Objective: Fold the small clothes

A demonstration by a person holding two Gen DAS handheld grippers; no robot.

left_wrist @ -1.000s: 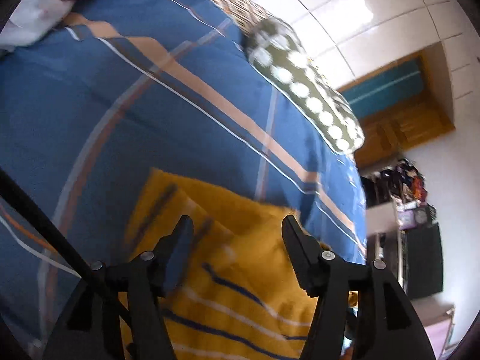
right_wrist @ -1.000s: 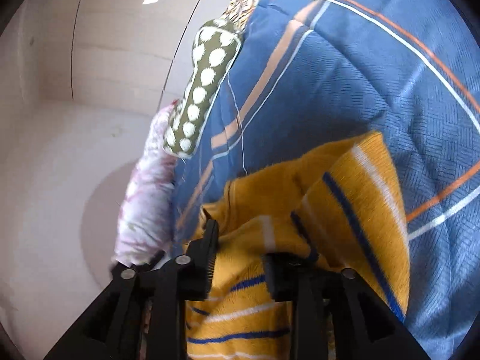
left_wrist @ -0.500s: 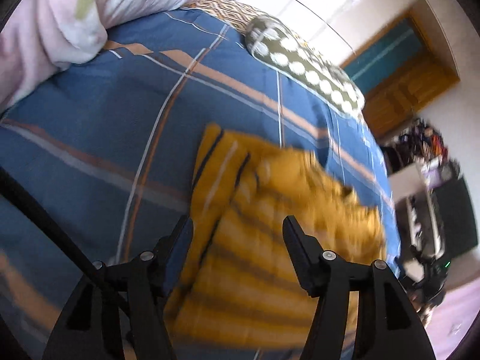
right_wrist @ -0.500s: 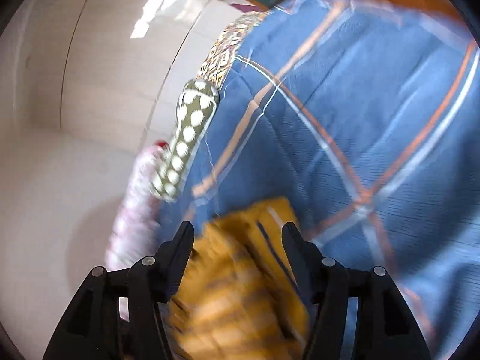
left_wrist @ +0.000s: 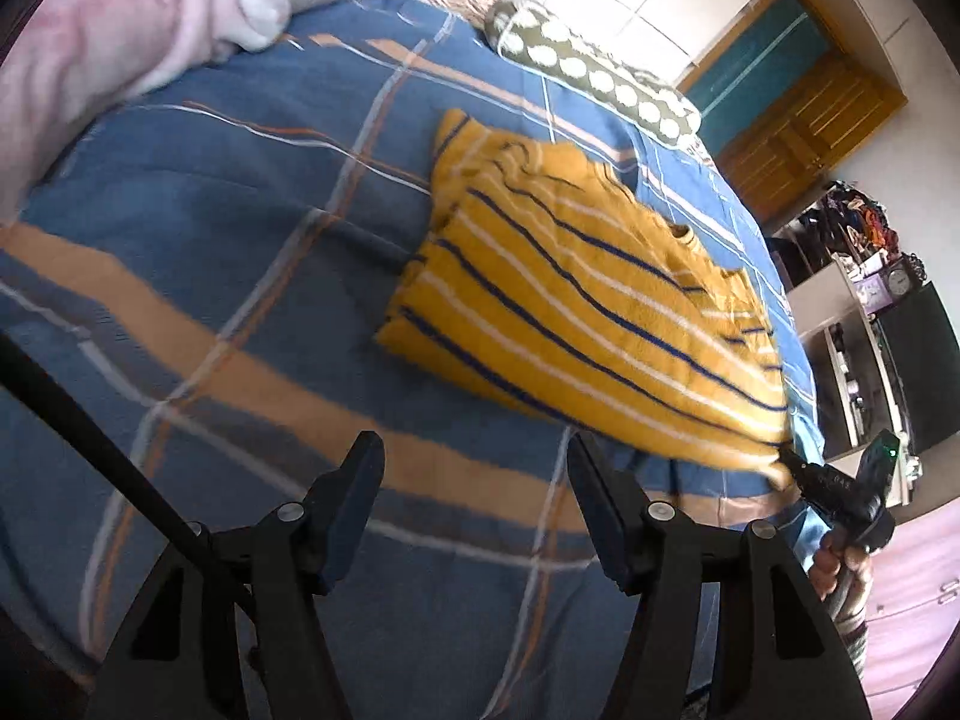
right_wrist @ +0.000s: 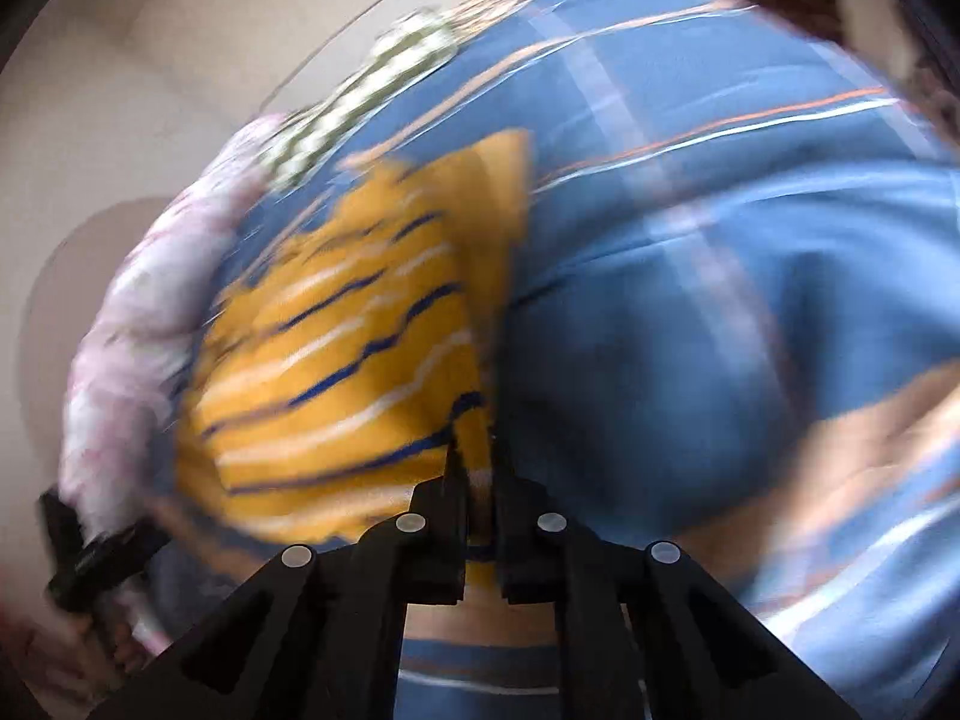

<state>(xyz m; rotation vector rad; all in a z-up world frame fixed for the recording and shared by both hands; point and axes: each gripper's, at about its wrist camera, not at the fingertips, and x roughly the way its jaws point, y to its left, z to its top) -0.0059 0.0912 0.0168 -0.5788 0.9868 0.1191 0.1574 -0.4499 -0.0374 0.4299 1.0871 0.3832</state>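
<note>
A folded yellow garment with blue and white stripes (left_wrist: 576, 294) lies on a blue plaid bedspread (left_wrist: 198, 228). My left gripper (left_wrist: 474, 480) is open and empty, held back from the garment's near edge. My right gripper (right_wrist: 474, 438) is shut on the garment's near corner (right_wrist: 342, 372) and lifts that edge; the right wrist view is blurred by motion. In the left wrist view the right gripper (left_wrist: 786, 456) pinches the garment's right corner.
A pink-white quilt (left_wrist: 120, 30) lies at the bed's far left. A green polka-dot pillow (left_wrist: 594, 78) lies along the far edge. A wooden door (left_wrist: 804, 120) and shelves (left_wrist: 858, 324) stand to the right of the bed.
My left gripper has pulled back from over the garment and stays open. My right gripper opened half a second ago and is now shut on the garment's corner, moving fast.
</note>
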